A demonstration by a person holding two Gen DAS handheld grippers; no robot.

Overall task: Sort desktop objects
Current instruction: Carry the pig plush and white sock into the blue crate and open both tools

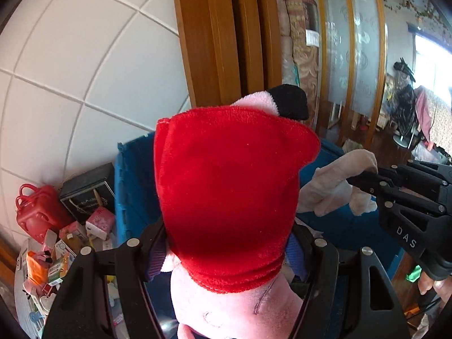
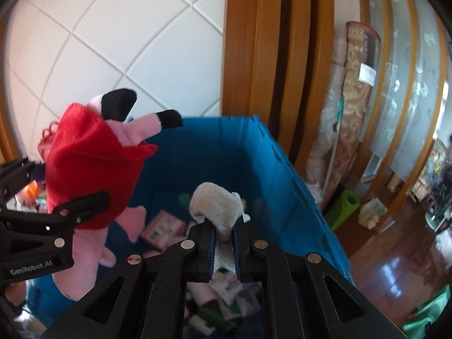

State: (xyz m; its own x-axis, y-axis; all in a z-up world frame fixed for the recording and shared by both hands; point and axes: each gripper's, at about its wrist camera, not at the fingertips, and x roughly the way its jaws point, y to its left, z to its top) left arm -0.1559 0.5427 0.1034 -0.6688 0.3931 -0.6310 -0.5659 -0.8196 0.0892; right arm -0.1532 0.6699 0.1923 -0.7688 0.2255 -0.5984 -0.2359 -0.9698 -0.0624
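My left gripper (image 1: 228,243) is shut on a pink pig plush in a red dress (image 1: 226,186), held upside down with its black-tipped feet up; it also shows in the right wrist view (image 2: 90,169) over the left side of the blue bin (image 2: 282,169). My right gripper (image 2: 224,236) is shut on a pale beige plush toy (image 2: 217,203) and holds it above the bin; from the left wrist view the toy (image 1: 333,186) hangs from the right gripper (image 1: 364,180) over the bin (image 1: 132,186).
Boxes and packets (image 2: 163,228) lie in the bin's bottom. Left of the bin sit a red toy suitcase (image 1: 36,212), a black box (image 1: 87,189) and small cartons (image 1: 56,257). White tiled wall and a wooden door frame (image 1: 220,42) stand behind; rolled rugs (image 2: 356,107) at right.
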